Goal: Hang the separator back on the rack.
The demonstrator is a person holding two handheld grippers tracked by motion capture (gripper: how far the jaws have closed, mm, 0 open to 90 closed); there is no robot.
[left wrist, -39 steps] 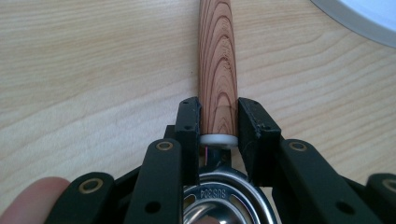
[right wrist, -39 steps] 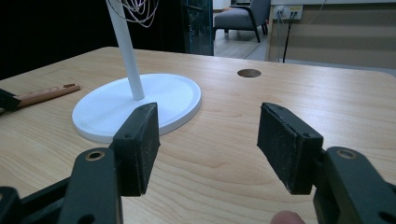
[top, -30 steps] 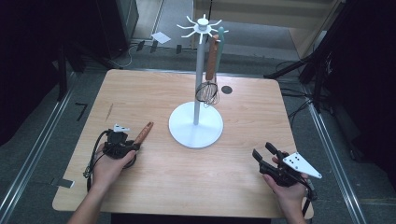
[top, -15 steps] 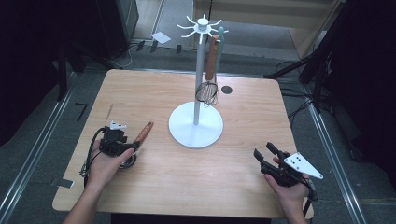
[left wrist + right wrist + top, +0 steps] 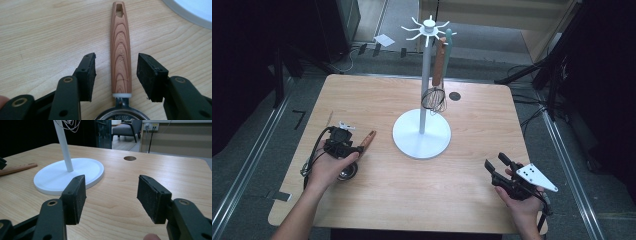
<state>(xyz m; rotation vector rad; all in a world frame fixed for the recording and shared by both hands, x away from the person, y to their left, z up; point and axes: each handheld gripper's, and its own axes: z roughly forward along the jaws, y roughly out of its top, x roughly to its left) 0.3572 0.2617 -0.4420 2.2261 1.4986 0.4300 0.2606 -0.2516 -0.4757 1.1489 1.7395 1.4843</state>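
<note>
A utensil with a wooden handle (image 5: 120,47) and a round steel head (image 5: 122,116) lies flat on the table left of the white stand (image 5: 421,132). The handle (image 5: 367,141) points toward the stand's base. My left gripper (image 5: 116,72) is open, pointing down, one jaw on each side of the handle and not touching it. In the high view the left gripper (image 5: 343,145) sits over the utensil. A whisk (image 5: 433,97) and a teal utensil (image 5: 447,44) hang from the stand's top hooks. My right gripper (image 5: 496,168) is held open at the table's front right, with nothing between its jaws (image 5: 111,193).
The stand's round base (image 5: 67,176) occupies the table's middle. A small round hole (image 5: 455,96) is set in the tabletop behind the stand. The table's front edge runs close under both hands. Dark equipment and cables surround the table on the floor.
My left gripper has slid back along the utensil toward its steel head, staying open. The right gripper has barely moved.
</note>
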